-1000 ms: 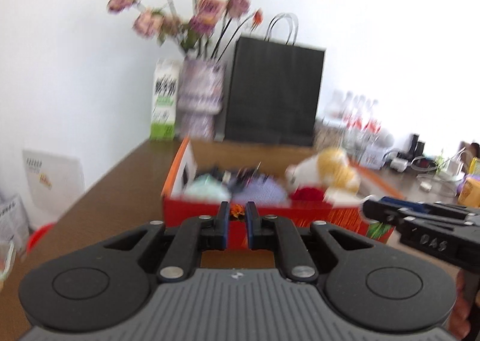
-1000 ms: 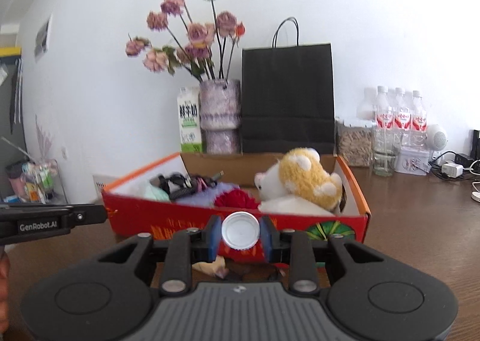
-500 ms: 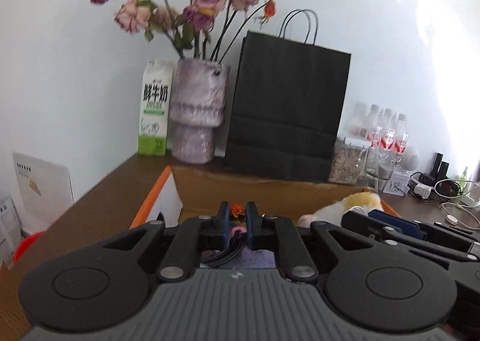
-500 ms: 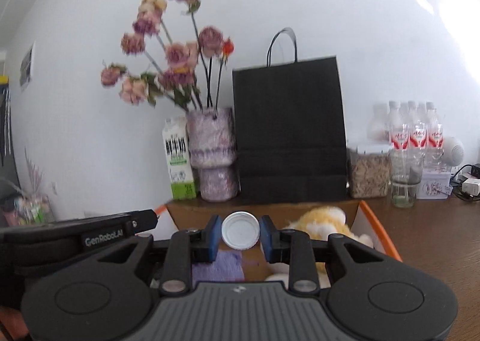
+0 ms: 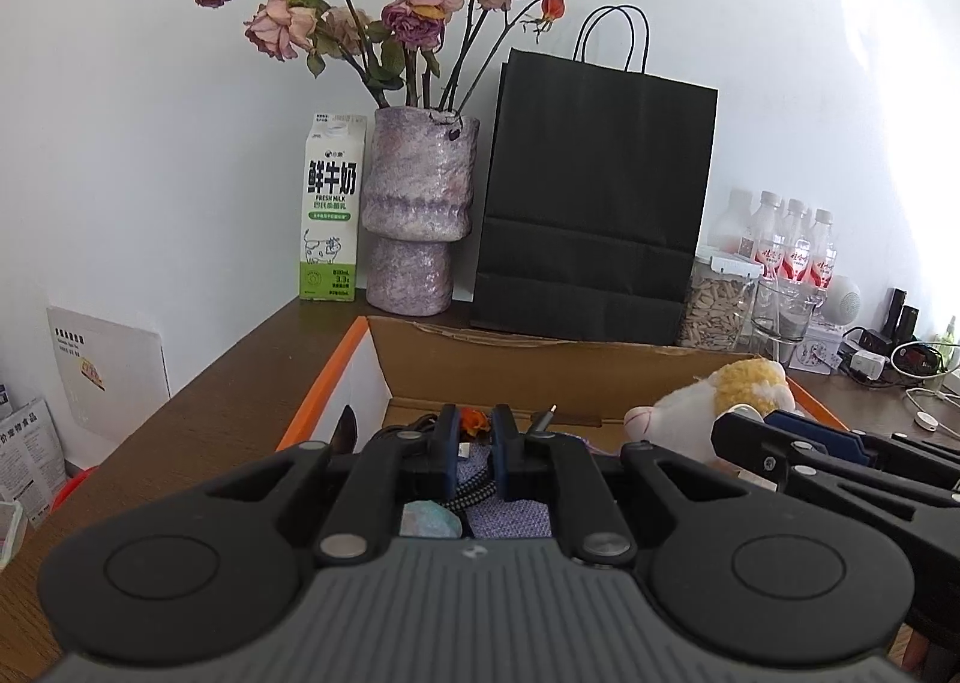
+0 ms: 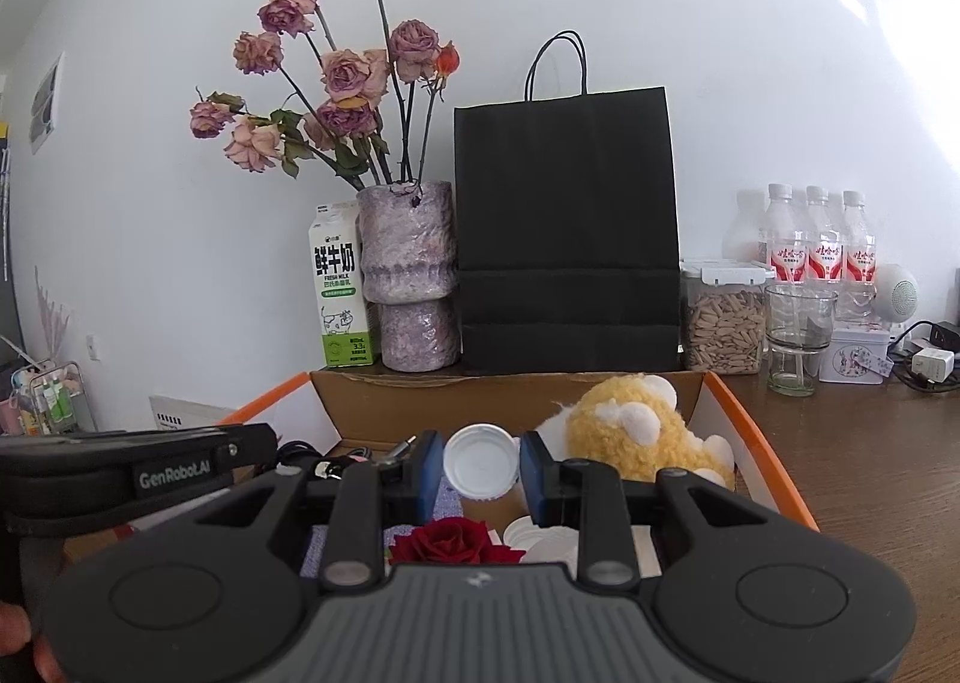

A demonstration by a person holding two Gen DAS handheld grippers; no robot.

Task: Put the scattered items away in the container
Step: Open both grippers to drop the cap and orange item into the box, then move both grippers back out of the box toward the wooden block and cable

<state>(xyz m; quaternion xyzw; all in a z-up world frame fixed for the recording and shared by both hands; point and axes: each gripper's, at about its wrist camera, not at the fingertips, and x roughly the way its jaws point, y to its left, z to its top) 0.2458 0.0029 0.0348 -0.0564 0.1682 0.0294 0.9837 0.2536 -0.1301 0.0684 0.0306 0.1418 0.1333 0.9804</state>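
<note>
White plastic cap [image 6: 480,461], round, hollow side facing cam, in right gripper [image 6: 480,470]

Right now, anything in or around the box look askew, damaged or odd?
Only minor things: the orange-edged cardboard box has a ragged, torn back rim, and the yellow-and-white plush toy lies tipped against its right wall. The dried roses in the purple vase droop. Nothing looks spilled.

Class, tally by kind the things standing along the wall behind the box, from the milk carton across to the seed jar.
Milk carton: 1
Vase of roses: 1
Black paper bag: 1
Seed jar: 1
Total: 4
</note>
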